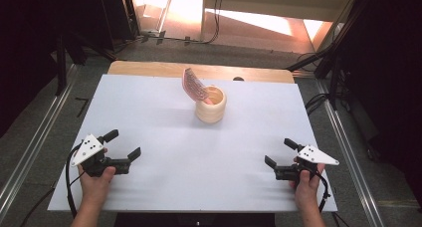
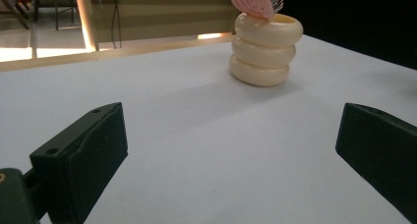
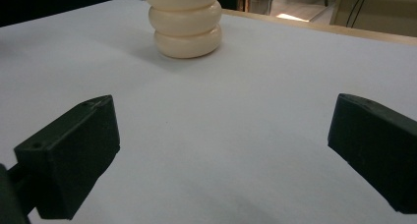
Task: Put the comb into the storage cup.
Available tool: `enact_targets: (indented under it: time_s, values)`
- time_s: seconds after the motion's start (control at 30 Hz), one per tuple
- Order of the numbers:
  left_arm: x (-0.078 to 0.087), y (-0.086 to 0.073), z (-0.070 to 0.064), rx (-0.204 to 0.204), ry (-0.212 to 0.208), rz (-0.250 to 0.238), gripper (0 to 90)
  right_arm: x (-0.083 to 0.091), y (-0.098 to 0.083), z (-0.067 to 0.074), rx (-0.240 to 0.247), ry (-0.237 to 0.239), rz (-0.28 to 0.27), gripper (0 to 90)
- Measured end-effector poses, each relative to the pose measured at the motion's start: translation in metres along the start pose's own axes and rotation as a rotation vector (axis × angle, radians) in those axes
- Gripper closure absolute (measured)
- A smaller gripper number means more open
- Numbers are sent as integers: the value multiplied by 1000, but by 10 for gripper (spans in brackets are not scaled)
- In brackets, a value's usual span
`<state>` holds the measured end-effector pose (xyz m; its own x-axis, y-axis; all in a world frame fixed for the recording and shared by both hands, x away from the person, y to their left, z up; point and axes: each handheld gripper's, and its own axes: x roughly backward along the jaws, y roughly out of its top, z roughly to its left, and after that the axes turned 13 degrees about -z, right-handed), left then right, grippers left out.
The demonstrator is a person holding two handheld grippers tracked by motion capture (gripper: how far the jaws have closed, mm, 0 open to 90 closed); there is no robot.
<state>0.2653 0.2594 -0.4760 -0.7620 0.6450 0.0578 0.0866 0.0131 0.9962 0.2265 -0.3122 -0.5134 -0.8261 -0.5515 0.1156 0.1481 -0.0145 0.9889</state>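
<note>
Below, near the table's front edge, the left gripper [image 1: 124,145] rests with its jaws spread wide and holding nothing, and the right gripper [image 1: 279,153] mirrors it at the opposite side, equally wide and unloaded. Both are aimed inward and forward, so that each gripper view looks between its own black jaws toward the same target. That target, a cream holder [image 1: 211,105] built like three stacked rings, stands upright toward the far middle of the white table [image 1: 149,112], well apart from both grippers. A pink comb [image 1: 194,85] leans out of its open mouth, tilted to the left, its lower end inside the cup. Such symmetric, open placement suggests a ready pose: either hand could approach the comb while the other steadies the holder
</note>
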Motion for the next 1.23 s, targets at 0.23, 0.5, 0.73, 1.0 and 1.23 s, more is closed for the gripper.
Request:
enact_targets:
  time_s: [0.23, 0.5, 0.73, 1.0, 1.23]
  values:
    - [12, -3, 12, 13, 19, -13, 0, 0, 0, -1, 1, 0, -2, 0]
    - [19, -7, 15, -2, 19, 18, 0, 0, 0, -1, -1, -3, -3, 0]
    - [29, -9, 22, 9, 34, 24, 0, 0, 0, -1, -6, -3, -6, 0]
    - [30, -14, 29, 36, 29, 19, 0, 0, -1, -2, -5, -5, -7, 0]
    - [31, -15, 30, 55, 22, 8, 0, 0, -1, -3, -12, -1, -11, 0]
